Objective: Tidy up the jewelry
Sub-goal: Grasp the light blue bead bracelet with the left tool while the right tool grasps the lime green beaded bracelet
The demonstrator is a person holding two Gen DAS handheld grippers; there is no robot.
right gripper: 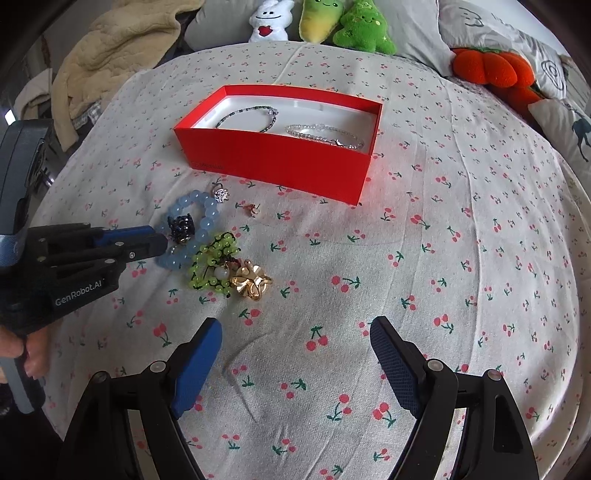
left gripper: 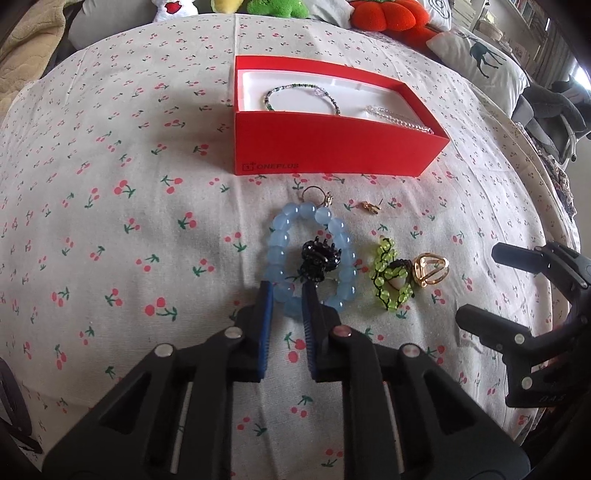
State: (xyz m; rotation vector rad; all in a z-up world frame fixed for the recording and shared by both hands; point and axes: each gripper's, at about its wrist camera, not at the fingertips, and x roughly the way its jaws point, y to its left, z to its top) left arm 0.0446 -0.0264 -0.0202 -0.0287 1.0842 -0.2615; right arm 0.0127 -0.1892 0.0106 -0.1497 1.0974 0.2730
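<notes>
A red box [left gripper: 325, 144] [right gripper: 280, 162] holds a dark beaded bracelet [left gripper: 295, 92] and a clear bead bracelet [right gripper: 325, 134]. In front of it lie a blue bead bracelet [left gripper: 280, 254] [right gripper: 207, 218], a black hair claw [left gripper: 319, 258], a green bead bracelet [left gripper: 388, 277] [right gripper: 210, 269], a gold ring-like piece [left gripper: 430, 269] [right gripper: 251, 282], a small gold earring [left gripper: 369, 207] and a hoop charm [left gripper: 317, 194]. My left gripper [left gripper: 288, 291] [right gripper: 162, 240] is closed down around the near side of the blue bracelet. My right gripper [right gripper: 295, 328] is open and empty above bare cloth.
Everything lies on a cherry-print cloth [right gripper: 443, 258]. Plush toys [right gripper: 347, 26], an orange cushion [right gripper: 487, 66] and pillows line the far edge. A beige blanket [right gripper: 110, 48] is at the far left.
</notes>
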